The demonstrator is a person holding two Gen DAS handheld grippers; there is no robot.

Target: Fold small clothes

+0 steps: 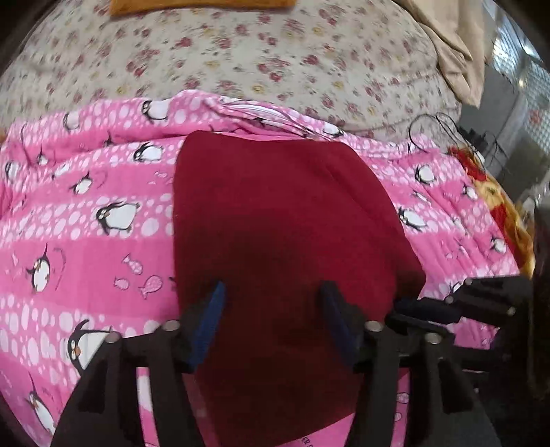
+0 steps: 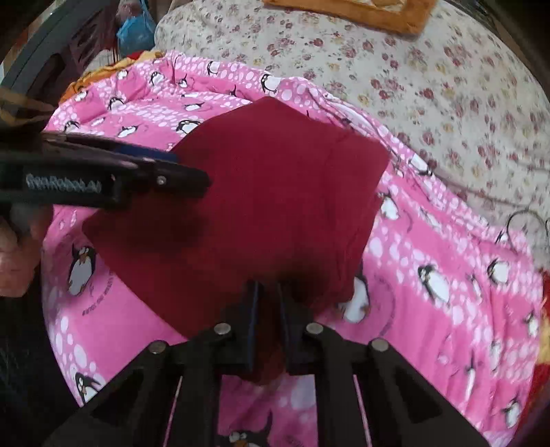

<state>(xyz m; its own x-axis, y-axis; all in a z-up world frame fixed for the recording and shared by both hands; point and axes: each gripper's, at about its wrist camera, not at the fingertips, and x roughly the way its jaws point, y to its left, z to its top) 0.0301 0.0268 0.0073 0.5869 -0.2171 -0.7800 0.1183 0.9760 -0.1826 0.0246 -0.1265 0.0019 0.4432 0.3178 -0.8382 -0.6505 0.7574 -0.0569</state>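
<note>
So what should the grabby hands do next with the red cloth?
Probably lift the near edge with the right gripper, whose fingers are pinched shut on the dark red cloth, and carry it over. The left gripper is open above it, holding nothing.

hidden: red garment (image 2: 275, 192) near edge behind right hand-held gripper (image 2: 268, 292) | cut off: orange cloth (image 1: 202, 5) (top edge)

Dark red garment (image 2: 268, 192) lying flat on a pink penguin-print blanket (image 2: 429, 275), right gripper (image 2: 268, 295) at the garment's near edge, jaws nearly together, left gripper (image 2: 185, 172) reaching in from the left over the cloth, floral bedsheet (image 2: 447, 86) beyond
</note>
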